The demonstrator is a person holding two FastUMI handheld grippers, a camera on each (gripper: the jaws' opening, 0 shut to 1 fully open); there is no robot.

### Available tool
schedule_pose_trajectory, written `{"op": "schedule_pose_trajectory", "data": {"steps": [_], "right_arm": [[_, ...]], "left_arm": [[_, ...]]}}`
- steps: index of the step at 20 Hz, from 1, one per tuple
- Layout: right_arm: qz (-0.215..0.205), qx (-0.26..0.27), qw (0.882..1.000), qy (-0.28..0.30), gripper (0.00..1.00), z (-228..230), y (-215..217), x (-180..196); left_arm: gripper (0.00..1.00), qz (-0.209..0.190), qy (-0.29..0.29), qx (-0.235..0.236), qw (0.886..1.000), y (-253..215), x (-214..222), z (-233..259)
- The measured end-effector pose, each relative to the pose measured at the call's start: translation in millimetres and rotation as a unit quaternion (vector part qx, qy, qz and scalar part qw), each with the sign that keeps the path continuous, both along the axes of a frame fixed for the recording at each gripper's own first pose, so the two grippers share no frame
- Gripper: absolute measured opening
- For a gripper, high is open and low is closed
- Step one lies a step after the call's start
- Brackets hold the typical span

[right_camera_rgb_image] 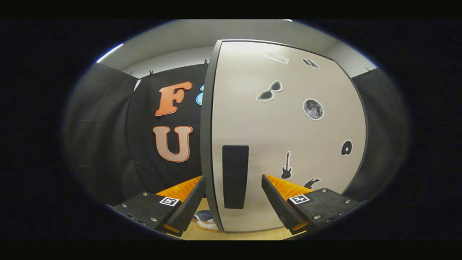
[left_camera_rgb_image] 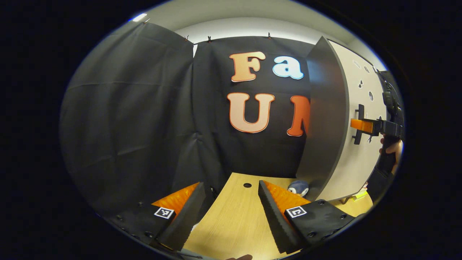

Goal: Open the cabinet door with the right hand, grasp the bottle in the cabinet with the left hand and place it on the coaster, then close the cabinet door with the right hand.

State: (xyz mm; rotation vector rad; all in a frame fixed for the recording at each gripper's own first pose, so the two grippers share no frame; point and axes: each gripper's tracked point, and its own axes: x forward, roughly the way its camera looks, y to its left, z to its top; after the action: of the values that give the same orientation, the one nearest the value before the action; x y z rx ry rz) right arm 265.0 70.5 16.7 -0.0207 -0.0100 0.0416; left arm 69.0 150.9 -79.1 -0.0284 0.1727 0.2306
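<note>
Right gripper lines up, fingers spread either side of the door handle, ready to pull; left gripper waits spread over the table

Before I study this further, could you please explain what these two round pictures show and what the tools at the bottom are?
A person holds a two-finger tool in each hand; a camera rides on each.

The left gripper looks over a wooden table with open fingers, holding nothing. Farther right you see the other tool and the hand holding it, at the cabinet door.

The right gripper faces that door, which carries stickers. Its open fingers stand on either side of the dark handle; whether they touch it, I cannot tell. A small blue and white object lies by the door's foot.
</note>
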Motion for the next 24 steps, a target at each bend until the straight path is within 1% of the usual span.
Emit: {"op": "schedule_pose_trajectory", "data": {"steps": [2, 4, 5, 6, 7, 8, 9, 10, 11, 13, 18, 19, 22, 24], "right_arm": [[-0.006, 0.000, 1.000, -0.004, 0.90, -0.1, -2.2, 3.9], [-0.007, -0.001, 1.000, -0.003, 0.84, -2.0, -1.1, 5.3], [-0.009, -0.002, 1.000, -0.004, 0.78, -2.3, -2.1, 6.0], [-0.009, -0.003, 1.000, -0.004, 0.75, -3.0, -1.4, 6.0], [-0.009, -0.001, 1.000, -0.005, 0.66, -3.8, -0.6, 6.2], [-0.009, 0.000, 1.000, -0.007, 0.63, -4.7, -0.6, 7.1], [-0.015, 0.001, 1.000, -0.008, 0.52, -4.5, -4.1, 5.6], [-0.010, 0.007, 1.000, -0.007, 0.47, -6.8, -3.1, 8.0], [-0.010, 0.014, 1.000, -0.006, 0.39, -5.4, -2.4, 4.6], [-0.009, 0.021, 1.000, -0.002, 0.36, -5.8, -2.9, 3.1], [-0.004, 0.032, 0.999, 0.009, 0.33, -6.7, -4.0, -6.2], [-0.002, 0.036, 0.999, 0.012, 0.28, -6.8, -4.5, -10.0], [0.006, 0.044, 0.999, 0.018, 0.28, -4.3, -3.8, -24.1], [0.007, 0.044, 0.999, 0.020, 0.28, -4.6, -9.7, -43.2]], "left_arm": [[0.97, 0.007, 0.003, 0.001, 1.000, 11.0, -1.2, -2.0], [0.97, 0.012, 0.004, 0.001, 1.000, 12.2, 0.1, -3.8], [0.97, 0.014, 0.004, 0.000, 1.000, 12.9, 0.0, -4.0], [0.97, 0.015, 0.004, 0.000, 1.000, 12.9, 0.1, -3.4], [0.97, 0.015, 0.004, 0.001, 1.000, 14.3, -0.9, -4.1], [0.97, 0.015, 0.005, 0.002, 1.000, 14.0, -1.7, -3.9], [0.97, 0.014, 0.004, 0.003, 1.000, 14.3, -1.8, -3.6], [0.97, 0.013, 0.003, 0.005, 1.000, 14.2, -2.5, -2.6], [0.97, 0.013, 0.003, 0.008, 1.000, 14.2, -3.2, -2.5], [0.96, 0.011, 0.001, 0.012, 1.000, 13.9, -4.4, -1.2], [0.97, 0.013, -0.003, 0.015, 1.000, 11.3, -12.6, 5.9], [0.97, 0.013, -0.004, 0.016, 1.000, 9.5, -17.5, 7.1], [0.97, 0.011, -0.006, 0.020, 1.000, -0.7, -32.4, 9.7], [0.99, 0.008, -0.007, 0.022, 1.000, -13.6, -49.9, 9.3]]}}
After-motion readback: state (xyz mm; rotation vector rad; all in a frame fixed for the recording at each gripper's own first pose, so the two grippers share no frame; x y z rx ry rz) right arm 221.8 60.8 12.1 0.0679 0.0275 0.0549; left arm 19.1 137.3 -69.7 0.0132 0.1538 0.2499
